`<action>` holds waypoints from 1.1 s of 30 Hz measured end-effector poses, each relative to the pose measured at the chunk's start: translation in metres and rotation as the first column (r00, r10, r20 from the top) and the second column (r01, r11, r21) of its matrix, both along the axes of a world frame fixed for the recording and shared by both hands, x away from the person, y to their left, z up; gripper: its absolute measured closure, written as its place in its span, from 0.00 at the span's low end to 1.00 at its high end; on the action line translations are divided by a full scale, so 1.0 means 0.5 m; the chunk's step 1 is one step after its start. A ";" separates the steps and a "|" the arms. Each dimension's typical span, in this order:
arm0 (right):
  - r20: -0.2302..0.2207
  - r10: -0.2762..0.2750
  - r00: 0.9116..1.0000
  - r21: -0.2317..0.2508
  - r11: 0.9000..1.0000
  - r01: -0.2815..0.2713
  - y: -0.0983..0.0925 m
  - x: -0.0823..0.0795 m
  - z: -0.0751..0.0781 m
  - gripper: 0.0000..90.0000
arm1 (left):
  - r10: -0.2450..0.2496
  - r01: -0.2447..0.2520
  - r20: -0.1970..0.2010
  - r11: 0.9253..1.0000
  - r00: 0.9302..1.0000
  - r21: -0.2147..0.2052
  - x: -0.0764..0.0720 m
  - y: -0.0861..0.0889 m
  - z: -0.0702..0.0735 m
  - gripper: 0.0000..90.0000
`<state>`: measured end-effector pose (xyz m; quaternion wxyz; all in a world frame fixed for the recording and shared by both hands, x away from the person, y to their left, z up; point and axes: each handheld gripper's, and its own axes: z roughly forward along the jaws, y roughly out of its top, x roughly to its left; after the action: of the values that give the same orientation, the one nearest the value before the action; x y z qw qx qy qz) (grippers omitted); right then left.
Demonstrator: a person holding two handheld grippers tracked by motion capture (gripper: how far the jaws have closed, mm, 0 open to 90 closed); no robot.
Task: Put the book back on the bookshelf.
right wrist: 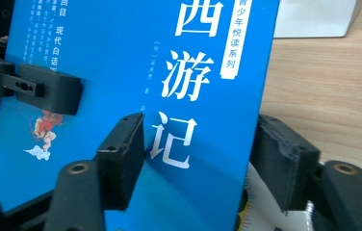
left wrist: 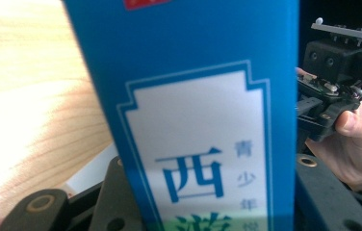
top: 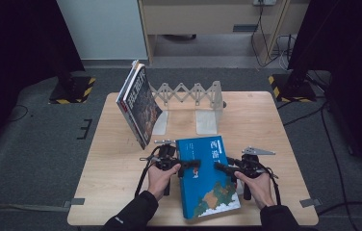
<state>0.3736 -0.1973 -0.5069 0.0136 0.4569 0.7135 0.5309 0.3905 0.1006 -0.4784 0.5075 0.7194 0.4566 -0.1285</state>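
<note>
Both grippers' jaws straddle the blue book [top: 203, 178], right pair loosely.

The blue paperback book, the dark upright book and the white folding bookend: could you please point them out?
Blue paperback book [top: 207, 185], high view, front cover.
Dark upright book [top: 141, 107], high view, cover face.
White folding bookend [top: 207, 121], high view, right plate.

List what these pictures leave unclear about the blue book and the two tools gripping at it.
- Left tool, left gripper view: the blue book covers its jaws, so contact cannot be told.
- Right tool, right gripper view: the book's edge sits between the jaws; whether the right pad presses it is unclear.
- Book's lower cover: cut off by the bottom edge in both gripper views.
- Dark book on the rack, high view: title too small to read.
</note>
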 end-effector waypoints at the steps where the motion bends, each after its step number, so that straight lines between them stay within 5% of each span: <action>1: 0.009 -0.007 1.000 0.001 1.000 0.007 -0.001 0.001 0.004 0.48 | 0.002 -0.002 0.011 1.000 1.000 0.003 0.002 0.001 0.006 0.65; 7: 0.086 -0.013 0.996 0.018 1.000 0.012 0.001 0.010 0.032 0.52 | -0.002 0.003 0.103 1.000 0.995 -0.007 0.006 0.009 0.043 0.66; 13: 0.045 0.051 0.998 0.032 0.998 -0.052 0.009 0.012 0.015 0.33 | -0.015 0.014 0.106 1.000 0.994 0.010 0.001 0.003 0.041 0.66; 22: 0.028 0.056 0.998 0.013 0.998 -0.056 0.011 0.010 0.018 0.32 | -0.022 0.019 0.132 1.000 0.991 0.021 -0.001 -0.004 0.050 0.66; 25: 0.058 0.045 0.997 -0.004 0.999 -0.045 0.008 0.010 0.037 0.37 | -0.018 0.016 0.184 1.000 0.983 0.016 -0.001 -0.005 0.070 0.67; 29: 0.147 0.026 0.989 -0.014 1.000 -0.024 0.000 0.007 0.071 0.46 | -0.006 0.009 0.269 1.000 0.963 -0.010 -0.007 -0.007 0.088 0.67; 33: 0.175 -0.002 0.985 0.000 1.000 0.002 -0.003 0.002 0.067 0.49 | 0.026 -0.020 0.290 1.000 0.957 -0.023 -0.012 -0.009 0.074 0.66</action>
<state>0.3745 -0.1989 -0.4735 0.0768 0.4091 0.7093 0.5689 0.3846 0.0960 -0.4416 0.5775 0.7201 0.3841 -0.0200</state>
